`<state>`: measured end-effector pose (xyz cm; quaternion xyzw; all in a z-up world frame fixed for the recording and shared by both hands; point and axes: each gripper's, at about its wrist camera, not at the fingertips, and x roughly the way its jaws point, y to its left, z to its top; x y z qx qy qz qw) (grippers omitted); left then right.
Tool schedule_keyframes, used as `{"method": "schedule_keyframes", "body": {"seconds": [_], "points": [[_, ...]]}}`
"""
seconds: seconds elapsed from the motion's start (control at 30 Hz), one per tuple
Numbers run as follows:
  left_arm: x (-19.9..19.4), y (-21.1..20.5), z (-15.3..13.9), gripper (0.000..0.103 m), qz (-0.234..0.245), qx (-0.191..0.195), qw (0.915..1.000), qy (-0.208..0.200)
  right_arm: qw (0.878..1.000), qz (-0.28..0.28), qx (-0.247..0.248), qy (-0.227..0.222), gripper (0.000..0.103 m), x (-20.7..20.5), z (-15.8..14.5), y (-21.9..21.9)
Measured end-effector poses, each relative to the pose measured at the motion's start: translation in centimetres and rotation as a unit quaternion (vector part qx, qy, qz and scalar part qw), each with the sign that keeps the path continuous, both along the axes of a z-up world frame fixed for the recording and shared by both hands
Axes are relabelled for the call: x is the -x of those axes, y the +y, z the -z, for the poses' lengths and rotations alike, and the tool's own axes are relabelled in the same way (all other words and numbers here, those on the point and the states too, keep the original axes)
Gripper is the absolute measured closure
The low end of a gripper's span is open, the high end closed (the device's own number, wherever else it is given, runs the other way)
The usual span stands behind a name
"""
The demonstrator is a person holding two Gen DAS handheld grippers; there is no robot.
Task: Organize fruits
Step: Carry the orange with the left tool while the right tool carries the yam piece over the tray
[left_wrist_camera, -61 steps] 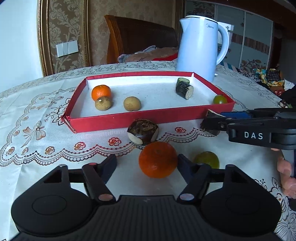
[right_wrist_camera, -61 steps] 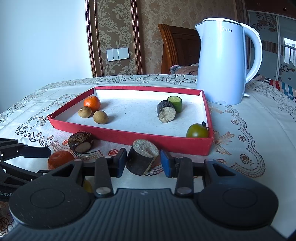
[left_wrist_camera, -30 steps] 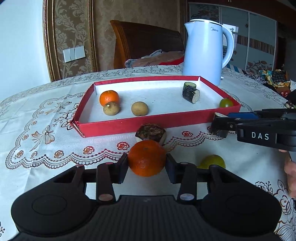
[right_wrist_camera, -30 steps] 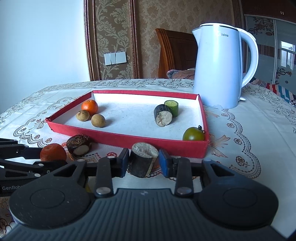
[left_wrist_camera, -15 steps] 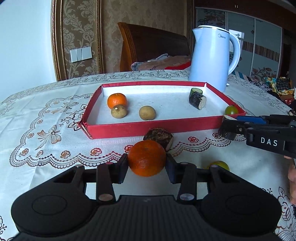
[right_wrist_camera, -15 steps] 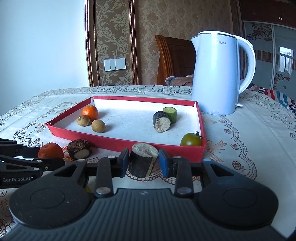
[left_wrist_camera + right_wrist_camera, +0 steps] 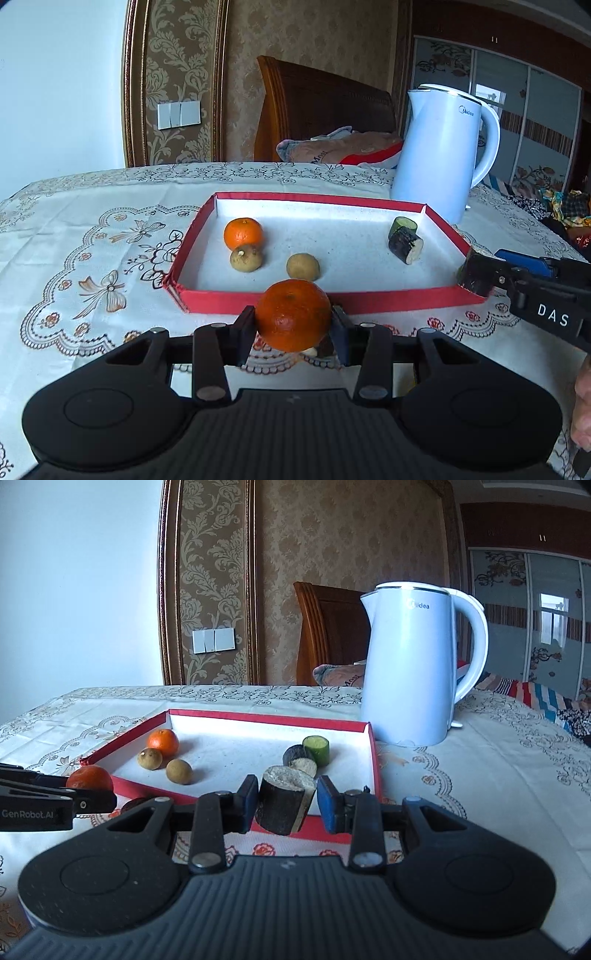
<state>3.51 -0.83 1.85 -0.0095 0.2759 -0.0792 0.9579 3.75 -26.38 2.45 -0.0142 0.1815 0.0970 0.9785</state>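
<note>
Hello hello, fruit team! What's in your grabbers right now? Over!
Left gripper shut on orange. Right gripper shut on dark cut chunk. Both just short of red tray. Nothing blocking the tray.

Two oranges (image 7: 293,314) (image 7: 243,233), two longans (image 7: 246,258) (image 7: 303,266), one kettle (image 7: 439,155)

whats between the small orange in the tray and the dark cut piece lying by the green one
Two small brownish round fruits on the white tray floor nearer the small orange; then bare floor up to the dark cut piece. Clearest in the left wrist view.
</note>
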Motion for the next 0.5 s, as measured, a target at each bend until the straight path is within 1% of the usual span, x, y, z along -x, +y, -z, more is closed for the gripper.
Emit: {"method": "schedule_keyframes", "body": {"seconds": [0.13, 0.2, 0.33, 0.43, 0.5], "points": [[-1.7, -1.2, -0.5, 0.061, -0.007, -0.013, 0.9999, -0.008, 1.000, 0.005, 0.018, 0.000, 0.070, -1.6, -0.3, 0.8], [-2.7, -1.6, -0.5, 0.061, -0.007, -0.016, 0.9998, -0.005, 1.000, 0.003, 0.020, 0.014, 0.070, -2.7, -0.2, 0.9], [-4.9, -2.4, -0.2, 0.061, -0.003, -0.013, 0.9999, 0.009, 0.999, 0.007, 0.018, 0.043, 0.070, -4.9, 0.4, 1.0], [-6.2, -2.5, 0.4, 0.061, -0.007, -0.005, 0.9996, 0.028, 0.998, 0.013, 0.020, 0.058, 0.070, -6.3, 0.7, 1.0], [-6.8, -2.6, 0.7, 0.061, -0.013, -0.012, 0.9993, 0.032, 0.997, 0.016, 0.024, 0.067, 0.070, -7.0, 0.9, 1.1]]}}
